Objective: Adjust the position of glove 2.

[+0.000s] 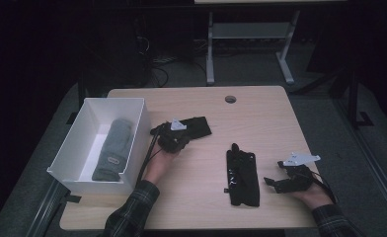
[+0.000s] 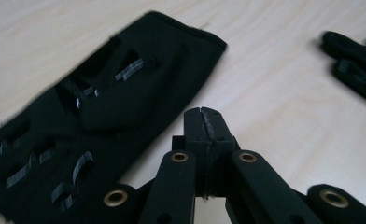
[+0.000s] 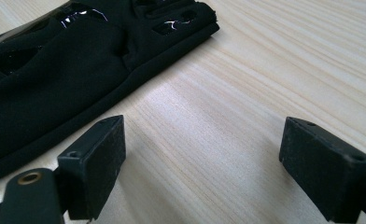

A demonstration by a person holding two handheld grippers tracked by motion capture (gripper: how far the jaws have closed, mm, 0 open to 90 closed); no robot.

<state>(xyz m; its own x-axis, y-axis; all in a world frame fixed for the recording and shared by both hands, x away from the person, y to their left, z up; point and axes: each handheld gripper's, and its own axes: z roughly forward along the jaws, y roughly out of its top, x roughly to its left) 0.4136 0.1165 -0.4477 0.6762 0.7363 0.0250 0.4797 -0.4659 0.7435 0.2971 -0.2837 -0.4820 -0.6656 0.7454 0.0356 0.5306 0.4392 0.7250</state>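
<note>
A black glove [image 1: 194, 127] lies flat just right of the white box, and a second black glove [image 1: 242, 175] lies lengthwise at the table's middle front. My left gripper [image 1: 178, 140] hovers at the near edge of the first glove. In the left gripper view the left gripper [image 2: 204, 116] is shut with nothing between its jaws, and that glove [image 2: 102, 107] spreads out to the left of them. My right gripper [image 1: 273, 185] rests on the table right of the second glove. Seen from the right gripper view, the right gripper [image 3: 200, 140] stands open over bare wood, beside the glove's edge [image 3: 64, 79].
A white open box [image 1: 135, 148] at the table's left holds a grey folded glove [image 1: 113, 148]. The wooden table [image 1: 260, 123] has a round cable hole [image 1: 230, 99] near its far edge. A metal table frame [image 1: 251, 44] stands behind on the dark floor.
</note>
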